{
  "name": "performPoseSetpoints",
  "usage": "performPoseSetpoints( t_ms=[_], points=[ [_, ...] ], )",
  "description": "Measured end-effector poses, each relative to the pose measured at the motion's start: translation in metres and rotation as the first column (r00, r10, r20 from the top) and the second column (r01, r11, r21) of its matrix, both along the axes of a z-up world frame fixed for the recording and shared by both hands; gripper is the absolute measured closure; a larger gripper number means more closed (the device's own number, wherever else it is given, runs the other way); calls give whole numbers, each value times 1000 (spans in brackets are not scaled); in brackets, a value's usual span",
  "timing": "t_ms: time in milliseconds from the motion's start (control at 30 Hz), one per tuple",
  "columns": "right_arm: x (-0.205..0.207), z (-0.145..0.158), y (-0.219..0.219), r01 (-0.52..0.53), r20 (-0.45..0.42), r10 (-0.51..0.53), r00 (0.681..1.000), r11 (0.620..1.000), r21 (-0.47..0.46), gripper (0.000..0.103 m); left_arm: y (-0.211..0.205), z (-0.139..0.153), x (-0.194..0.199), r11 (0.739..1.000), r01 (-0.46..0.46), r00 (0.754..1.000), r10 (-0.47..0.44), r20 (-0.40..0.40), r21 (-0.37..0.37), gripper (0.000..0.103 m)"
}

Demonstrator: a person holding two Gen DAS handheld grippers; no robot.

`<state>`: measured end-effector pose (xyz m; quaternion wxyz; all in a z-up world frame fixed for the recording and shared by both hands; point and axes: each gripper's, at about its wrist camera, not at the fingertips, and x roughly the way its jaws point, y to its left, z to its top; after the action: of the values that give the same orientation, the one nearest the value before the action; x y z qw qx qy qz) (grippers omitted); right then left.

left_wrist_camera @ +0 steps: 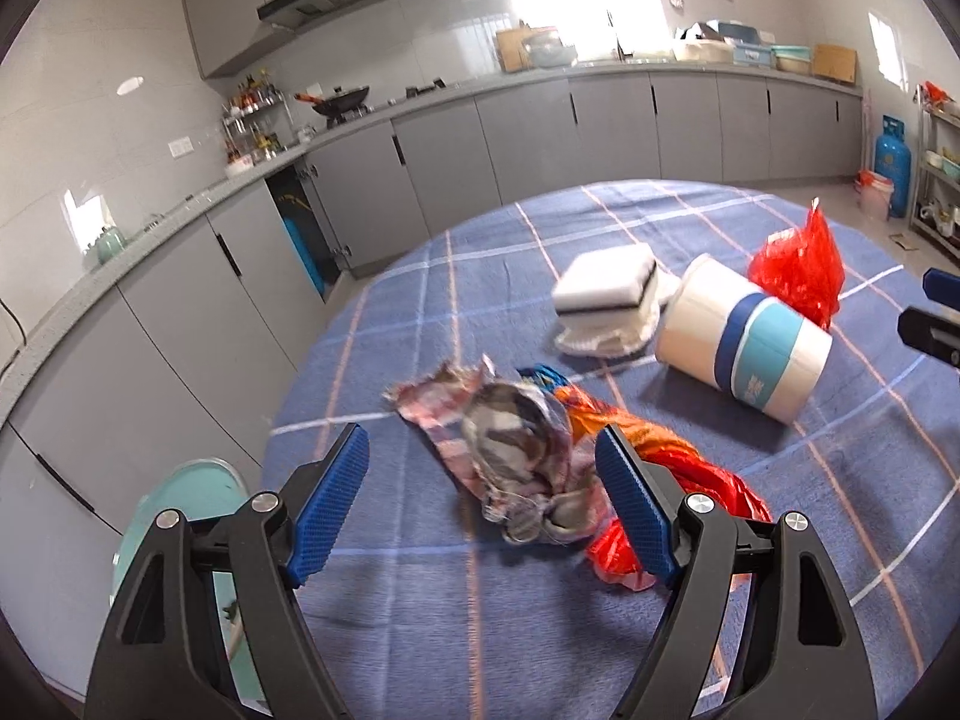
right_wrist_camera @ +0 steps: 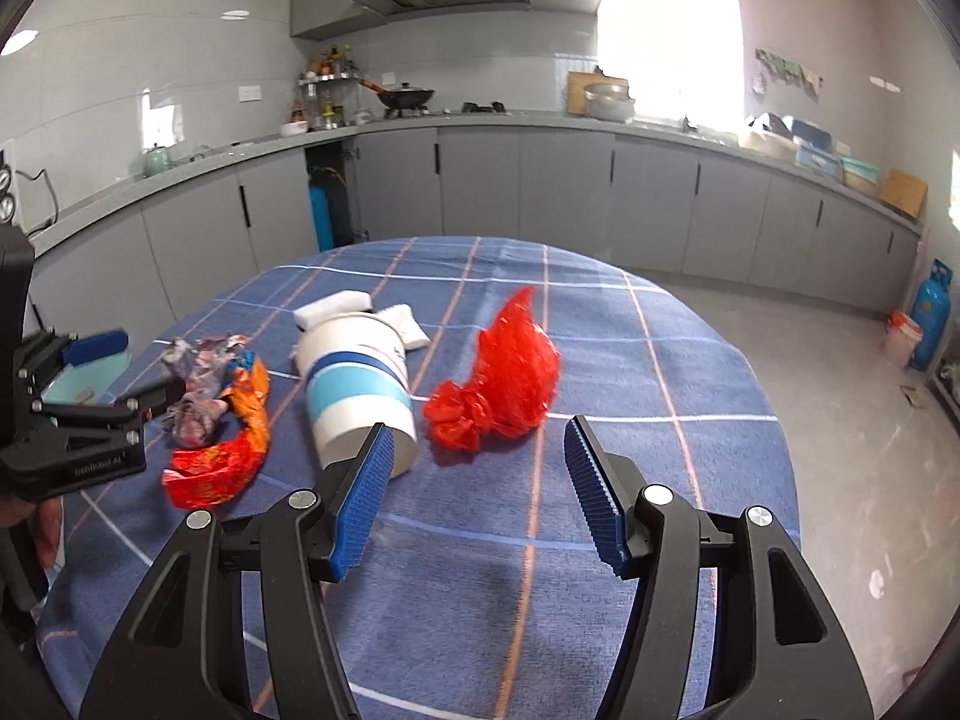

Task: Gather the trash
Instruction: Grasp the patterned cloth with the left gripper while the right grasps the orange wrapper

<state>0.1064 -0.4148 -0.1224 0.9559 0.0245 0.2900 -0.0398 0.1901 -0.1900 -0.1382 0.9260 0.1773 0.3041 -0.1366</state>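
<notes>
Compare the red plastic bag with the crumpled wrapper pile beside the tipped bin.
The red plastic bag is one colour and translucent; the crumpled wrapper pile mixes printed, orange and red pieces. The bag lies alone on one side of the tipped bin; the pile lies on the other. The bag lies ahead of the open right claw, the pile by the open left claw. Both rest on the blue tablecloth.

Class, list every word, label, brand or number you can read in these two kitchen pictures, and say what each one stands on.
Left gripper body: pale lettering, too blurred to read for certain.
Bin lying on its side: white mark on its pale blue band, too blurred to read.
Gas cylinder: yellowish mark, too small to read.
Crumpled wrappers: print unreadable.
Nothing else carries readable text.
</notes>
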Motion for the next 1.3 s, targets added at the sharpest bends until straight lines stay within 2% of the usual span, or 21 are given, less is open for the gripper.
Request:
performPoseSetpoints(
  t_ms=[67,133,200,233,267,400,733,833,967,1167,1300],
  points=[
    [1,-2,-2,6,-6,-6,1000,1000,11,44,-2,-7,2,1000,9,1000,-9,-26,2,26],
    [0,-2,0,0,-4,0,1000,1000,13,44,-3,-14,3,1000,24,998,-25,-60,-5,33],
    [0,0,3,-9,0,9,1000,1000,18,44,-2,-19,5,999,46,994,-48,-98,-20,55],
    [-1,1,6,-17,3,17,1000,1000,23,43,-2,-20,6,998,55,992,-58,-115,-33,59],
    [-1,2,8,-22,7,22,1000,999,26,40,-1,-20,6,997,67,989,-72,-126,-43,73],
    [-2,9,25,-60,21,59,998,997,44,40,9,-12,0,995,78,989,-85,-120,-62,93],
    [19,11,90,-193,-7,193,981,980,58,41,64,20,-18,994,19,999,-23,-38,-107,94],
    [34,1,105,-220,-67,224,972,973,64,48,75,20,-23,994,6,999,-10,-32,-109,94],
    [50,-12,117,-232,-146,241,960,970,74,50,86,18,-26,995,-4,1000,3,-13,-98,94],
    [69,-33,124,-223,-288,243,926,969,103,59,98,17,-31,993,-16,1000,16,2,-119,94],
    [68,-35,128,-242,-296,266,918,964,114,72,104,16,-29,991,-27,1000,26,-5,-131,94]
  ],
)
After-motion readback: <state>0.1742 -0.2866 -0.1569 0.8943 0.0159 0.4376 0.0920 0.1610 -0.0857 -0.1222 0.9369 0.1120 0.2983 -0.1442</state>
